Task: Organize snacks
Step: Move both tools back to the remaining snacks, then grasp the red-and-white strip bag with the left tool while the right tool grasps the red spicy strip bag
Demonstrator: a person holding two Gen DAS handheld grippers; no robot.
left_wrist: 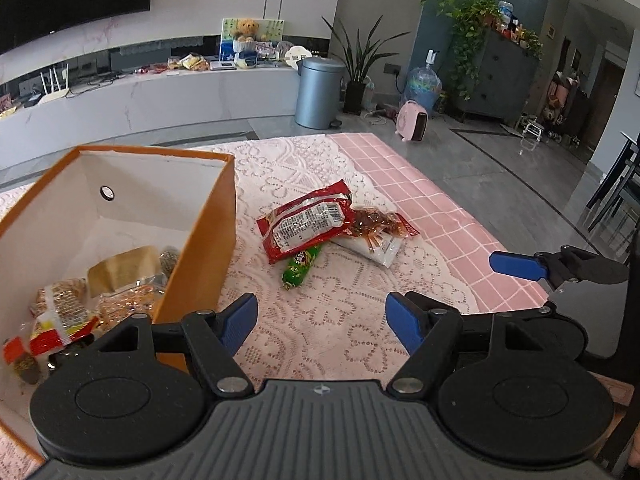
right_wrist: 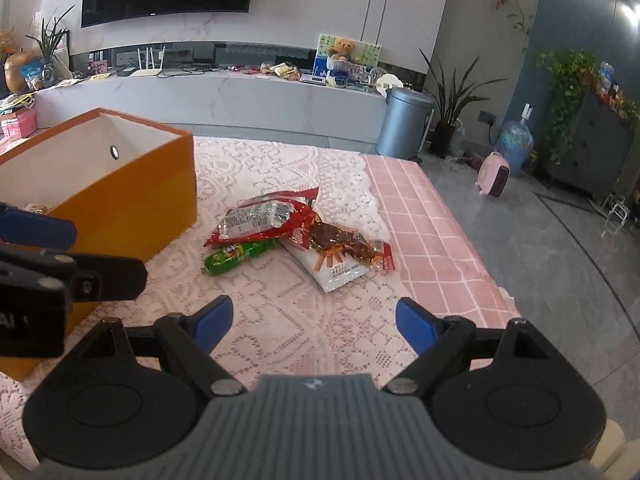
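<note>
Evidently the sorting is partway through: the orange box point(left_wrist: 192, 264) already holds several wrapped snacks point(left_wrist: 64, 312) on its white floor, while a small heap of four packets waits on the lace tablecloth point(right_wrist: 288, 320) just to the right of the box. Both tools are empty, with their blue fingers spread wide. The left gripper point(left_wrist: 320, 320) hovers over the cloth beside the box's near corner, and the right gripper point(right_wrist: 312, 320) hangs a little short of the heap, pointing at it. Seen from the left wrist, one blue finger of the right gripper pokes in at the far right edge. In the heap, the large red packet point(right_wrist: 260, 216) lies on top, overlapping the green stick snack point(right_wrist: 236, 256) at its near-left and the dark red clear-wrapped snack point(right_wrist: 344, 242) to its right, which in turn rests across the white packet point(right_wrist: 336, 272). The step in hand looks like a reach for the next snack, probably by the right gripper, since it faces the heap squarely. Taking the red packet first seems sensible, as it pins the others; the jaws would need to come down over one edge and close on thin, slippery film without dragging the cloth. How many items sit in the box is hard to say, since the left gripper's body covers its near corner, and the printing on every wrapper is too small to read.
</note>
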